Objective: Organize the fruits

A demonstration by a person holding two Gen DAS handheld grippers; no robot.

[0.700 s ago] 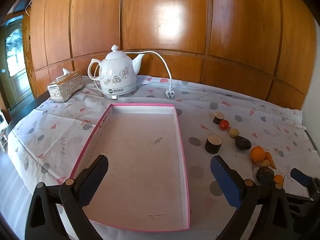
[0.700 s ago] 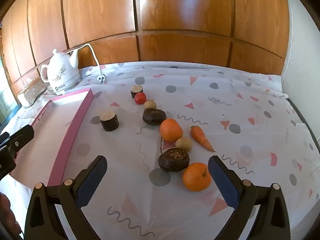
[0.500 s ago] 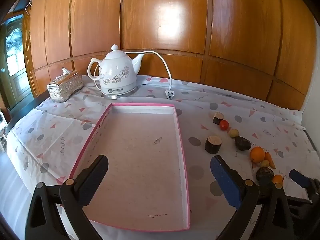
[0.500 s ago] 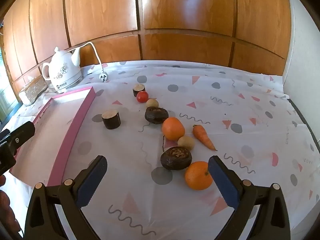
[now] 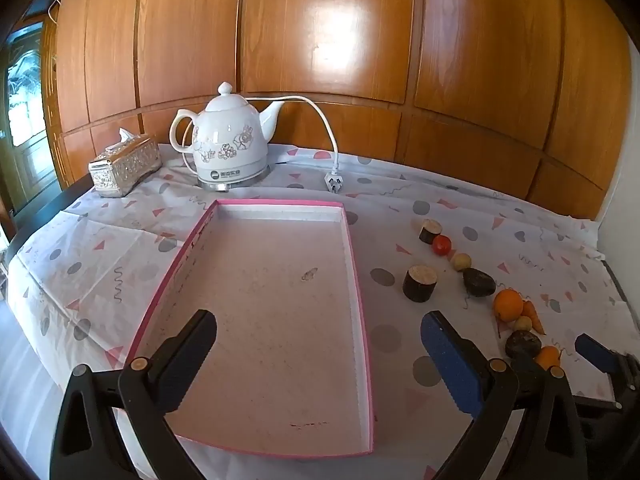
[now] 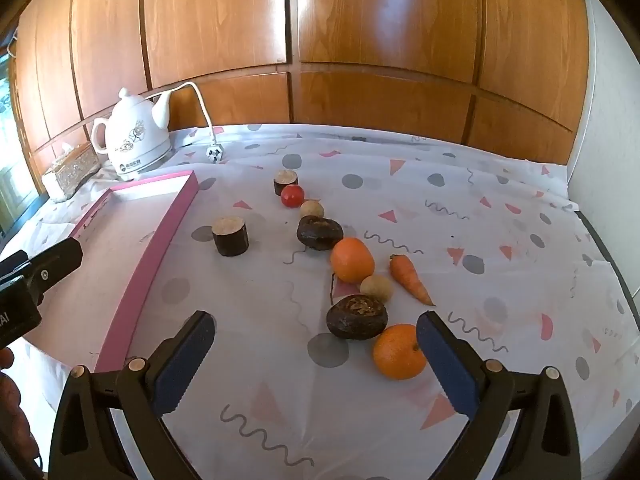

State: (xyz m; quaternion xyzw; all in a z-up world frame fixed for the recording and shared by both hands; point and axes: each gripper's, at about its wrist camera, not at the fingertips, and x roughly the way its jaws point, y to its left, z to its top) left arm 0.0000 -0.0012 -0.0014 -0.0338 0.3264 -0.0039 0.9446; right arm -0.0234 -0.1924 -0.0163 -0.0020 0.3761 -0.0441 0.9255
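Right gripper (image 6: 316, 336): black plastic jaws with blue ribbed pads, spread wide, nothing clamped. Near orange (image 6: 399, 351), round and dimpled, lies just inside its right pad; a dark, rough, flattened fruit (image 6: 357, 317) sits touching that orange, ahead between the pads. Further ahead in a loose line: small tan ball (image 6: 376, 287), tapered carrot (image 6: 410, 278), second orange (image 6: 352, 260), another dark lump (image 6: 319, 232), tan ball, glossy red tomato (image 6: 291, 195), and two bark-edged wood-like cylinders (image 6: 230, 236). Left gripper (image 5: 318, 338): jaws equally wide apart, empty, hovering over the near end of the shallow pink-rimmed tray (image 5: 362, 304), whose pale floor is matte and scuffed. Beyond the tray, a glazed white kettle (image 5: 227, 140). Versus earlier frames: the right view has edged closer to the fruit row; the left view is unchanged.
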